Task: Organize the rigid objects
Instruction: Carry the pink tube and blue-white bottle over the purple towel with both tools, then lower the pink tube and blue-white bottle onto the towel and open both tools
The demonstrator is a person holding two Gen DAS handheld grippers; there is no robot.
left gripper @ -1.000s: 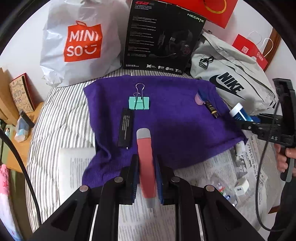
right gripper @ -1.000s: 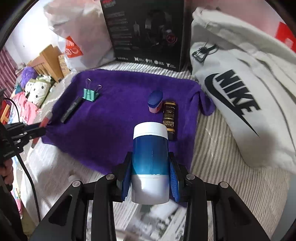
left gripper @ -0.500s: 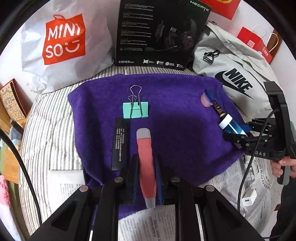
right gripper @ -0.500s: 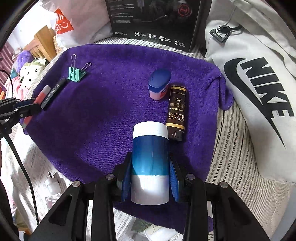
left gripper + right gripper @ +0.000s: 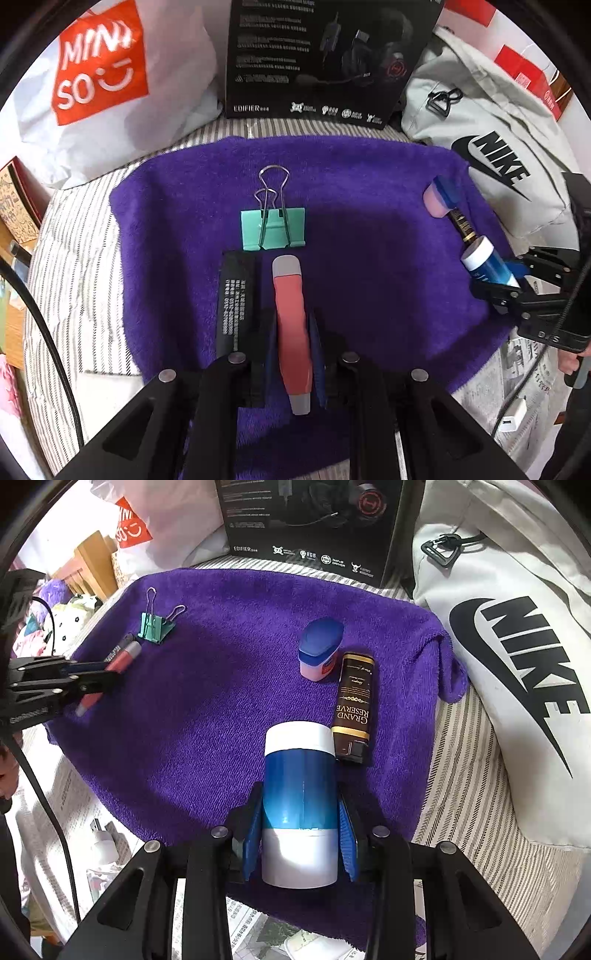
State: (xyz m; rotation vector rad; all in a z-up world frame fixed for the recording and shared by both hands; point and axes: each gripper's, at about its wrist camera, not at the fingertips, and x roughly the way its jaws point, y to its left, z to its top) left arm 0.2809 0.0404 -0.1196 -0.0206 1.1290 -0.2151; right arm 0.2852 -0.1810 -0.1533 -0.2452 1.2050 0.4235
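Both tools are putting things down on the purple towel (image 5: 369, 258): the left gripper (image 5: 293, 334) squeezes a red pen-like stick (image 5: 291, 317) beside the black bar (image 5: 236, 295), the right gripper (image 5: 300, 834) squeezes a blue-and-white bottle (image 5: 300, 797) near the lighter (image 5: 352, 705), so next they probably let go.

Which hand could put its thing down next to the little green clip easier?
Probably the left. The left hand-held gripper holds the red pen just short of the green binder clip, beside the black stick. The right hand-held gripper holds the blue bottle across the purple towel.
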